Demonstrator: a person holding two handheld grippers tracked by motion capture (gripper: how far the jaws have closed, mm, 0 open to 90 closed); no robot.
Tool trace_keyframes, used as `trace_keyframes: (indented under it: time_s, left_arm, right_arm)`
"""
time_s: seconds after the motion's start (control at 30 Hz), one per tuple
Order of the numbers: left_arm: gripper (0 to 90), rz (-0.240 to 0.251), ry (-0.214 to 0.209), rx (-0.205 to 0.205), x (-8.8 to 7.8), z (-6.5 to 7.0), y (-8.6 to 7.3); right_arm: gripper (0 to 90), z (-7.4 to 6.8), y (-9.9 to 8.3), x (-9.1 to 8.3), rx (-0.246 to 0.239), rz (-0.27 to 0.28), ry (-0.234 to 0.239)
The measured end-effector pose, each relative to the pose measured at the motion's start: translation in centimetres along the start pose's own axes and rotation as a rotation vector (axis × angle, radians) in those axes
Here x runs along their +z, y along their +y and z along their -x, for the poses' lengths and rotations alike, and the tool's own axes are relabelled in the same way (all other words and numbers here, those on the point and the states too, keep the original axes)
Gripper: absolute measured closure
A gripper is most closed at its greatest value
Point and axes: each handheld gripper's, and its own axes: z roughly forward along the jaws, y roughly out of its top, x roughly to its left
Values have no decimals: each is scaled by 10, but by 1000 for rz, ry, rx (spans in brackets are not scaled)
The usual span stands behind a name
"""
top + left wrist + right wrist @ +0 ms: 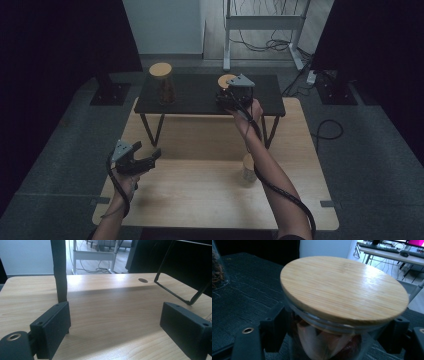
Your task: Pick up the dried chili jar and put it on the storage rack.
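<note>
Glass jar (322, 340) with bamboo lid (342, 287) standing on black shelf (200, 97), flanked by right gripper (235, 95), grip slackening. Left gripper (134, 159) open, empty. Probably rigid, slick, breakable; best clasped on the glass below the lid.

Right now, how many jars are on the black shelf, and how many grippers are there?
Jars on the black shelf: 2 (left jar, right jar)
Grippers: 2 (left gripper, right gripper)
Total: 4

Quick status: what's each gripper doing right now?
Left gripper: open, empty, over the table.
Right gripper: around the jar; grip cannot be told.
</note>
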Motion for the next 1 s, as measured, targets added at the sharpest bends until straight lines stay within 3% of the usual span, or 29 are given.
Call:
trace_keyframes:
  time_s: [0.67, 0.83, 1.0]
  left_arm:
    - [92, -2, -2, 0, 0, 0, 0]
    - [92, 0, -4, -1, 0, -1, 0]
    - [92, -5, -5, -6, 1, -1, -1]
  right_arm:
    - [214, 0, 0, 0, -2, -4, -1]
    - [161, 3, 2, 0, 0, -16, 24]
    - [141, 2, 2, -2, -4, -11, 19]
